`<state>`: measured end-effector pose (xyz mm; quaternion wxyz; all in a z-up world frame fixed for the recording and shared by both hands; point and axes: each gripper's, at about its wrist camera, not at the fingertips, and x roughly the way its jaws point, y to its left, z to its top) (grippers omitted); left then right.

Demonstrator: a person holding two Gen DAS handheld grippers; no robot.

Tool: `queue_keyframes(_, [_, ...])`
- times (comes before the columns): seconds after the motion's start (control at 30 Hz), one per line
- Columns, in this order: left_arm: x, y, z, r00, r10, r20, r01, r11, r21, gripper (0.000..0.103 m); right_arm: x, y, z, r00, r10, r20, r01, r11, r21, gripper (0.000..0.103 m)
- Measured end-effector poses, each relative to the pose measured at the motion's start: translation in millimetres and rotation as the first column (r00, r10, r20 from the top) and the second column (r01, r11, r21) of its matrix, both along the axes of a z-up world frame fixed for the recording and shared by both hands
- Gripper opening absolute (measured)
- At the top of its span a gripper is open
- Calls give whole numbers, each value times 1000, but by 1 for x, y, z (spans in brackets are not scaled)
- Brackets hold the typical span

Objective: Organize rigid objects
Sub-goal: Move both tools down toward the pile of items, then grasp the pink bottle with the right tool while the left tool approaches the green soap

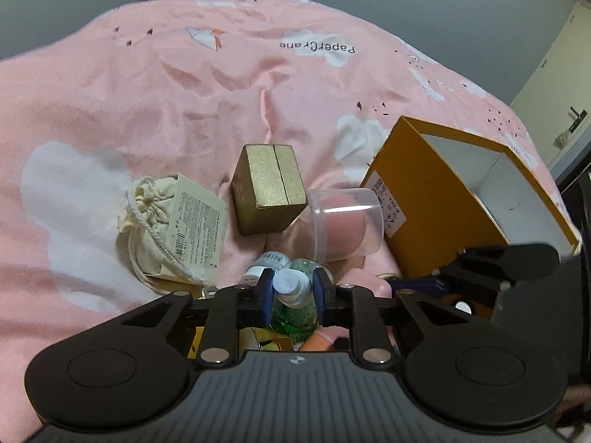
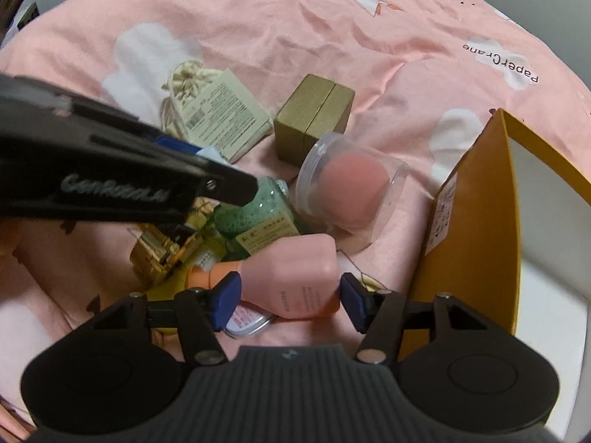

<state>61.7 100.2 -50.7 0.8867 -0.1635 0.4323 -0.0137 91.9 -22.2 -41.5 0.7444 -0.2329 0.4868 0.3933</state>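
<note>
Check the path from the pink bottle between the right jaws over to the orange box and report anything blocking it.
Nothing visible blocks it. The pink bottle lies between the open right gripper jaws; only bare bedspread separates it from the orange box, whose wall it must clear.

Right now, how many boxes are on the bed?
2. A small gold cardboard box sits mid-bed beside the clear plastic jar; a large open orange cardboard box lies at the right. The pile may hide others.
</note>
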Motion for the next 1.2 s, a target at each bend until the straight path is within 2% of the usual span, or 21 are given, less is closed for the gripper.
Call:
queue_keyframes(0.07, [-6, -2, 4, 1000, -2, 5, 2, 1000, 12, 23, 1, 0, 2, 1000, -10, 0, 10, 1000, 17, 56])
queue_keyframes(0.2, [-20, -5, 9, 1000, -7, -9, 7, 1000, 17, 23, 3, -2, 10, 997, -53, 48, 51, 998, 41, 42])
queue_keyframes(0.3, [-29, -8, 12, 1000, -21, -21, 21, 1000, 18, 23, -1, -3, 14, 994, -81, 68, 80, 996, 26, 42])
queue_keyframes(0.47, [-38, -14, 11, 998, -52, -47, 51, 999, -7, 23, -14, -18, 22, 988, -151, 10, 150, 987, 61, 43])
queue_keyframes(0.53, [-40, -17, 10, 996, -69, -55, 67, 997, -23, 23, -16, -26, 25, 981, -194, -32, 196, 976, 91, 36])
queue_keyframes(0.73, [-52, -28, 5, 989, -111, -99, 108, 994, -31, 22, -23, -38, 28, 955, -286, -77, 293, 949, 114, 30])
queue_keyframes(0.87, [-54, -26, -2, 986, -105, -128, 101, 994, -40, 22, -24, -43, 27, 936, -335, -108, 348, 928, 131, 33])
queue_keyframes(0.97, [-53, -25, 4, 990, -97, -102, 95, 995, -29, 25, -17, -47, 14, 898, -384, -212, 413, 904, 111, 37])
queue_keyframes(1.03, [-52, -25, 12, 992, -104, -68, 103, 994, -20, 41, -12, -53, 4, 862, -421, -281, 463, 881, 101, 36])
queue_keyframes(1.07, [-50, -25, 15, 993, -106, -48, 105, 994, -23, 44, -10, -58, 0, 840, -440, -317, 492, 865, 101, 36])
queue_keyframes(1.13, [-43, -25, 19, 992, -120, -32, 120, 993, -13, 46, -4, -68, -6, 791, -473, -387, 550, 827, 114, 37])
queue_keyframes(1.2, [-34, -27, 18, 989, -140, -35, 141, 990, 27, 47, -1, -75, -8, 746, -494, -446, 602, 787, 135, 37])
